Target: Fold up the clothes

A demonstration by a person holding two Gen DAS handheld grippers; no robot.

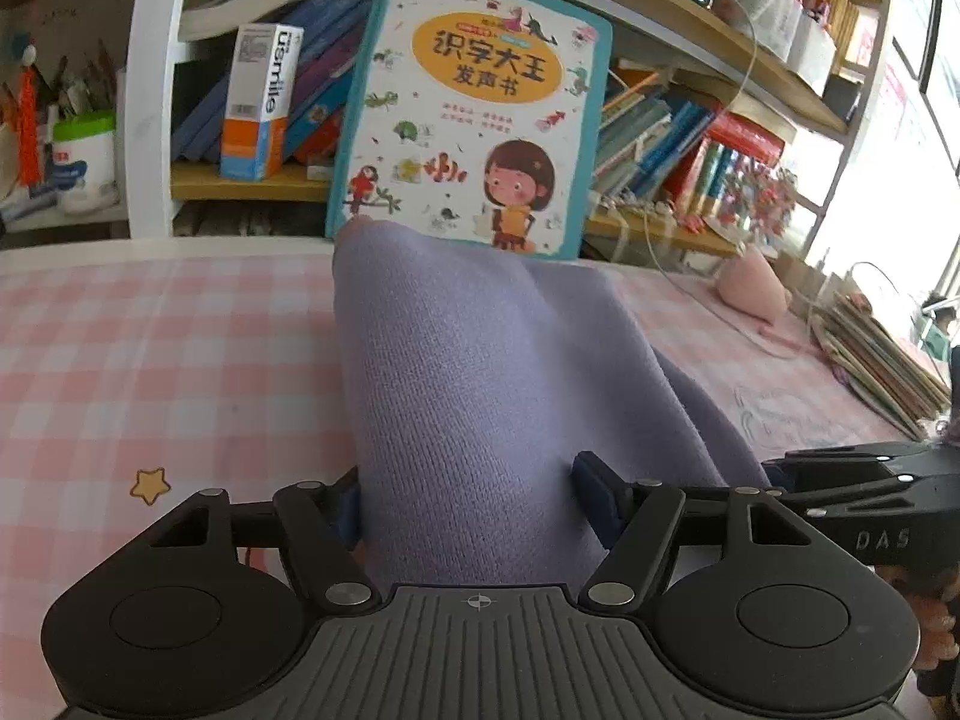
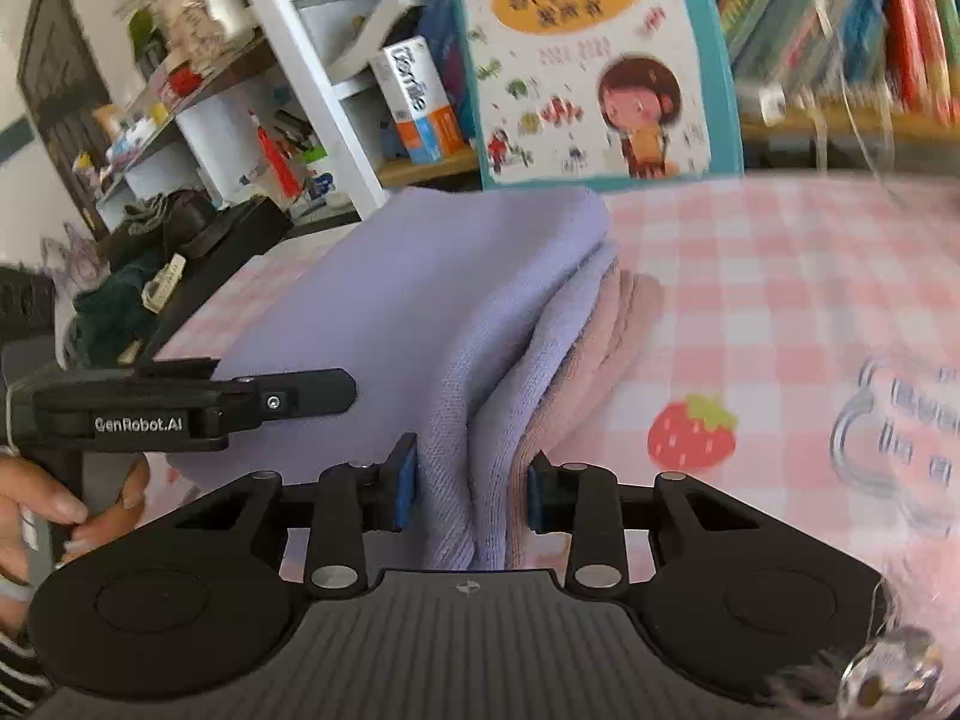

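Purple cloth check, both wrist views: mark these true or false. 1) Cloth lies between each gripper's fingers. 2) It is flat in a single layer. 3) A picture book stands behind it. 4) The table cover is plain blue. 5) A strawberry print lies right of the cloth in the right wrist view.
1) True: the purple cloth sits between the fingers of the left gripper and the right gripper.
2) False: it is bunched into stacked folds, with a pink layer beneath.
3) True: the picture book stands upright behind it.
4) False: the table cover is pink-and-white check.
5) True: the strawberry print is there.
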